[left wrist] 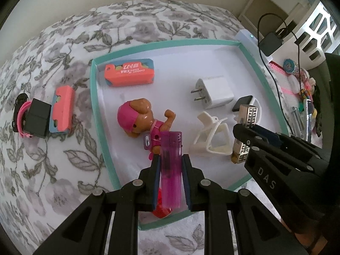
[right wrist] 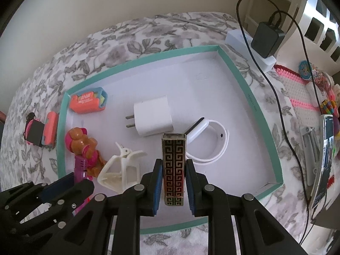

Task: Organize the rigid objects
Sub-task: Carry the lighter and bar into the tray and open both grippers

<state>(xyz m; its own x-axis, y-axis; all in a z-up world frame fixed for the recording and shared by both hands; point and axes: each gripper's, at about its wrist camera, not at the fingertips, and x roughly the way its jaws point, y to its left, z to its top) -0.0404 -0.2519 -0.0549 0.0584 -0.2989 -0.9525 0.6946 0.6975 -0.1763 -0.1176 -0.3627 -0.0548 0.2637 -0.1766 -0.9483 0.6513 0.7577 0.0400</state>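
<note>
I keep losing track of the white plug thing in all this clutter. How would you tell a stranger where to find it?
Start at the shallow teal-rimmed tray on the flowered bedspread. Near the middle of its white floor lies the wall charger, beside a white wristband. It is the only plain white cube, with two metal prongs sticking out of one side.

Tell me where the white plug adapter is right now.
The white plug adapter lies inside the teal-rimmed tray, mid-frame in the right wrist view, between the orange case and the white wristband.

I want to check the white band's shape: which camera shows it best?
The right wrist view: the white band shows as a nearly whole loop beside the charger. The left wrist view shows only its dark face, behind the patterned lighter.
</note>
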